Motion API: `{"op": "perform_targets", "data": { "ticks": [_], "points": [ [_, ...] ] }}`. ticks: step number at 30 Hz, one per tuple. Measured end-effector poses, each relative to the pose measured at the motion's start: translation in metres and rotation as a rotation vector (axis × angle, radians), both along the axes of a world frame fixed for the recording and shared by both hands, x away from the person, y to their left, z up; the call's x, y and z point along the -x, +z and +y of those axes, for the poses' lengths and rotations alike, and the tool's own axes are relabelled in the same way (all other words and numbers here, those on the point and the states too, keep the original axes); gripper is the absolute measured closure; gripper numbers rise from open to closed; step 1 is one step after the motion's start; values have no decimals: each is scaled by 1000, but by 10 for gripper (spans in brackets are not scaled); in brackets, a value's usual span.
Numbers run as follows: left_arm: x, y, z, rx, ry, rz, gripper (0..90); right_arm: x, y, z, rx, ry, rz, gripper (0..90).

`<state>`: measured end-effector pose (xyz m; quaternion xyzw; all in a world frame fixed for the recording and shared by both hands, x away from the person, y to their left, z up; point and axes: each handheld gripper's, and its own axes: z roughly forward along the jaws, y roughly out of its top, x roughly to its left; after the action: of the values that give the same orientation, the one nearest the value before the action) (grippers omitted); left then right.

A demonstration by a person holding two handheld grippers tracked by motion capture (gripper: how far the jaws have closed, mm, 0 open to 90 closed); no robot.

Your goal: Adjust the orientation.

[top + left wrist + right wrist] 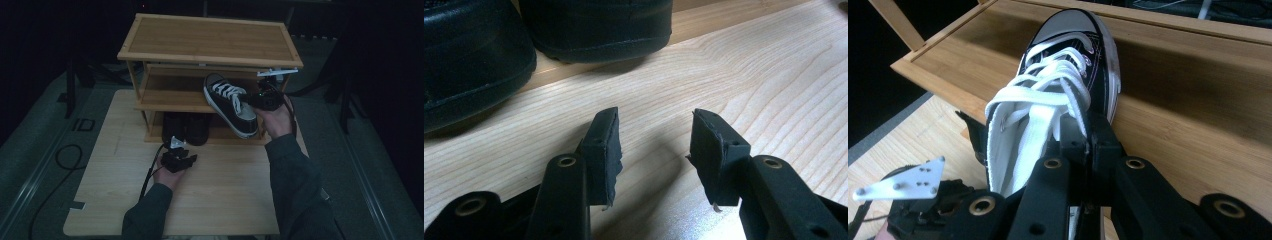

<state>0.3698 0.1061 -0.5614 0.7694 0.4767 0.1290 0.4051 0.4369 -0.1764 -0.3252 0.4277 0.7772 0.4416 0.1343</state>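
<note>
A black canvas sneaker (230, 102) with white laces and a white sole hangs tilted, its toe over the middle shelf (170, 95) of a wooden shoe rack (210, 40). My right gripper (253, 100) is shut on the sneaker's collar at the heel end. In the right gripper view the jaws of my right gripper (1083, 135) pinch the sneaker (1068, 65) by its side wall, toe pointing away over the shelf (1173, 115). My left gripper (181, 156) rests low over the table in front of the rack. In its own view my left gripper (654, 145) stands open with nothing between its jaws.
A pair of black shoes (187, 127) stands on the rack's bottom shelf, close ahead of my left gripper; their toes (474, 65) show there too. The rack sits on a light wooden table (225, 190). A black cable (65, 155) loops on the floor at left.
</note>
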Motion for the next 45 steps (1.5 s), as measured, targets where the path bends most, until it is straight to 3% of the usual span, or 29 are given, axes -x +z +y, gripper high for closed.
{"op": "perform_targets", "data": {
  "ticks": [7,16,24,37,45],
  "points": [
    [0,0,0,-1,0,0,553,-8,-3,5,-21,-11,3,879],
    [0,0,0,-2,1,-1,553,-14,-9,1,-49,-32,47,866],
    [0,0,0,-5,0,-2,552,-14,-7,-3,-61,-30,53,760],
    [1,0,-3,-28,-6,-11,552,-7,-1,-13,-87,10,23,738],
    [1,0,-3,-22,1,-9,573,0,3,-19,-88,1,4,749]
  ]
}}
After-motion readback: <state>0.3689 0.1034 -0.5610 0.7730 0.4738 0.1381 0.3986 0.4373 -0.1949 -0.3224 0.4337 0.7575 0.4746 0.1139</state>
